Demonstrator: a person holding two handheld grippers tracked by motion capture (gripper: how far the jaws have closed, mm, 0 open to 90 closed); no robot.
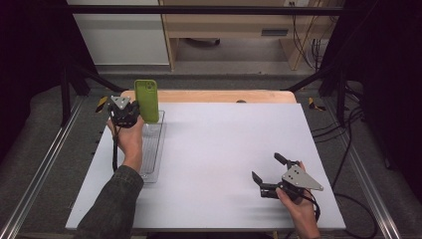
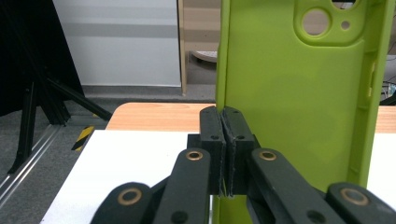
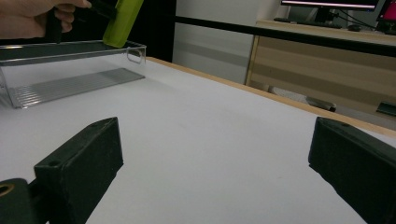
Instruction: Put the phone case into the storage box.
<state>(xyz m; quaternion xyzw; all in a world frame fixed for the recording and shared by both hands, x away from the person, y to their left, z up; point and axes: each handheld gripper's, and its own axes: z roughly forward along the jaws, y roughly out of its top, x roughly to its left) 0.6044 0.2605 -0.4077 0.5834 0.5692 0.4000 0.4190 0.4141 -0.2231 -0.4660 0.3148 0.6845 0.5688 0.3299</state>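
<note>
Looking down from the high view, your left gripper [image 1: 130, 112] holds a green phone case [image 1: 147, 100] upright at about ten o'clock on the white table [image 1: 224, 149], above the far end of a clear tray [image 1: 152, 149] that lies along the table's left edge. Your right gripper [image 1: 268, 174] sits near five o'clock, well apart from the tray, jaws spread wide with nothing between them.

Left gripper view: your jaws are pinched tight on the left edge of the phone case [image 2: 299, 107]; camera cutouts show at one o'clock.

Right gripper view: your jaws stand wide apart over bare table [image 3: 224, 154]. The tray [image 3: 70, 70] lies at ten o'clock, with the phone case [image 3: 122, 21] tilted above it beside your left hand [image 3: 32, 16].
</note>
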